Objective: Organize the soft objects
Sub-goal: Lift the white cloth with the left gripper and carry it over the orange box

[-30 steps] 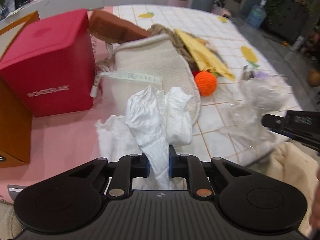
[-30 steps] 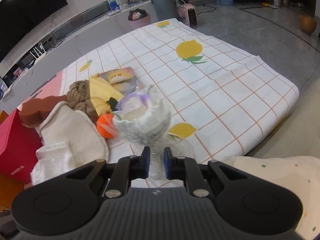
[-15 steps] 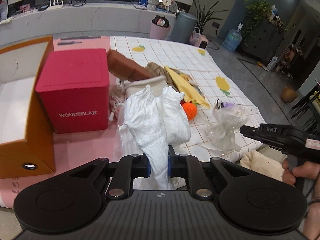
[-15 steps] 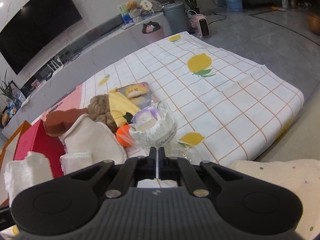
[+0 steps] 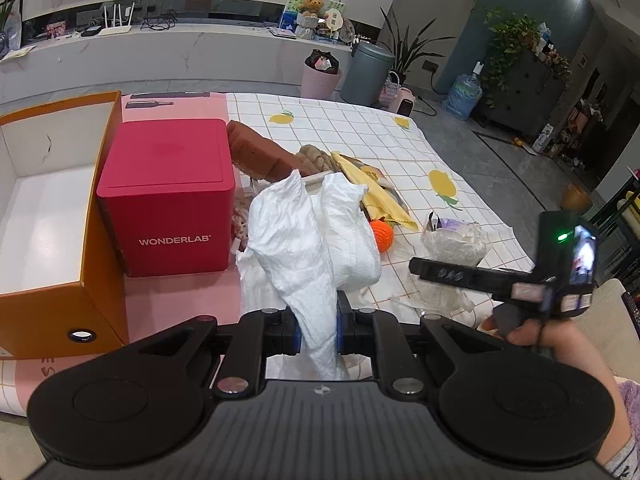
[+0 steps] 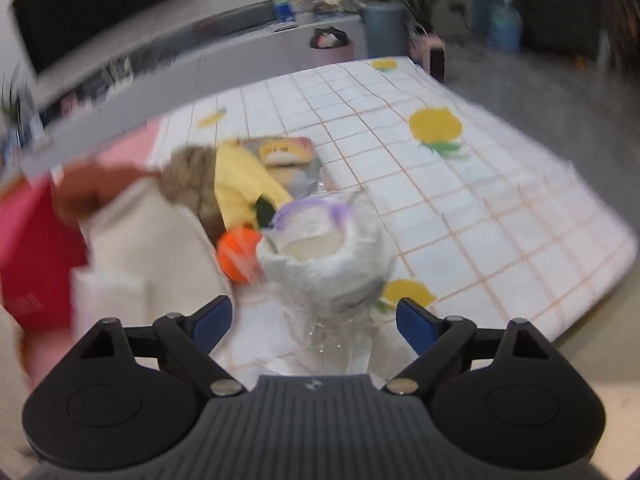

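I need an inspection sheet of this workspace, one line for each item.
Surface: checked lemon cloth, pink mat.
Job's things: white cloth held up; orange knit ball; clear-wrapped bundle; beige towel.
Clutter: red box, open orange box.
Grippers: left tongs shut on white cloth; right tongs just opened, bundle between, pads clear.
Cables: nothing seen on the surface.
Surroundings: grey bin, plants.

The orange box (image 5: 60,216) lies open-topped and roomy; the red box (image 5: 168,196) crowds its side.
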Available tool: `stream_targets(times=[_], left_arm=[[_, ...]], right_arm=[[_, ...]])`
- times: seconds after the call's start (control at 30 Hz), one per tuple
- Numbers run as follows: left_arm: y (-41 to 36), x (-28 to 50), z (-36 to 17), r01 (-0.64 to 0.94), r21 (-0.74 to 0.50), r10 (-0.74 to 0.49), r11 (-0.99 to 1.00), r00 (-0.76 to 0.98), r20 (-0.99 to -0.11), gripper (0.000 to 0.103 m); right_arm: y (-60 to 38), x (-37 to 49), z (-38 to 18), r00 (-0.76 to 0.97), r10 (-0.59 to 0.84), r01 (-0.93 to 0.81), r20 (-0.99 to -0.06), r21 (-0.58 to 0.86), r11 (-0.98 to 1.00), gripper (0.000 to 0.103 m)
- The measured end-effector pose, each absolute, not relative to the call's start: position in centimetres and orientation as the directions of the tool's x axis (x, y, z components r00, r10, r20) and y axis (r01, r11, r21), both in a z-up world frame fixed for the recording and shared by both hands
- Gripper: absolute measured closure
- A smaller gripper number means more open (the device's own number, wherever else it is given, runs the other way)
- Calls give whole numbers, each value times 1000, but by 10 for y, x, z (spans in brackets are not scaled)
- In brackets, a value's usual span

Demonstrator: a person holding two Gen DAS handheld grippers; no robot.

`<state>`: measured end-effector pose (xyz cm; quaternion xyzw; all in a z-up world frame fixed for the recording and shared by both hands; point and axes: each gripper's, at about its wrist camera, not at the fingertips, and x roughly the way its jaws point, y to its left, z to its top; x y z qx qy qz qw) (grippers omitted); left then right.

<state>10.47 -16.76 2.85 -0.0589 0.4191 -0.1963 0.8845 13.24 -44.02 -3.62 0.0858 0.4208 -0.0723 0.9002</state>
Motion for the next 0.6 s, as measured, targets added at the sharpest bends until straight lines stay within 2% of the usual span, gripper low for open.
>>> stream_targets(times=[0.07, 0.1, 0.2, 0.33, 0.6], left_arm=[[-168, 105, 27, 296, -268, -395, 917, 570, -720, 86], [-169, 106, 26, 297, -267, -394, 917, 570, -721, 86], [-169, 106, 26, 300, -265, -396, 916, 573, -718, 86], [-168, 106, 26, 303, -272, -403, 913, 574, -713, 87], [-165, 100, 35, 326, -270, -418, 906, 591, -690, 87]], right_arm=[[-435, 134, -41, 649, -106, 174, -754, 12, 985, 16], [-433, 135, -43, 655, -119, 163, -747, -15, 987, 20], [-435, 137, -47, 653, -132, 150, -746, -43, 988, 51], [-439, 133, -42, 665, -101, 147, -740, -3, 989, 56], [-437, 118, -19, 716, -59, 152, -696, 73, 986, 56]])
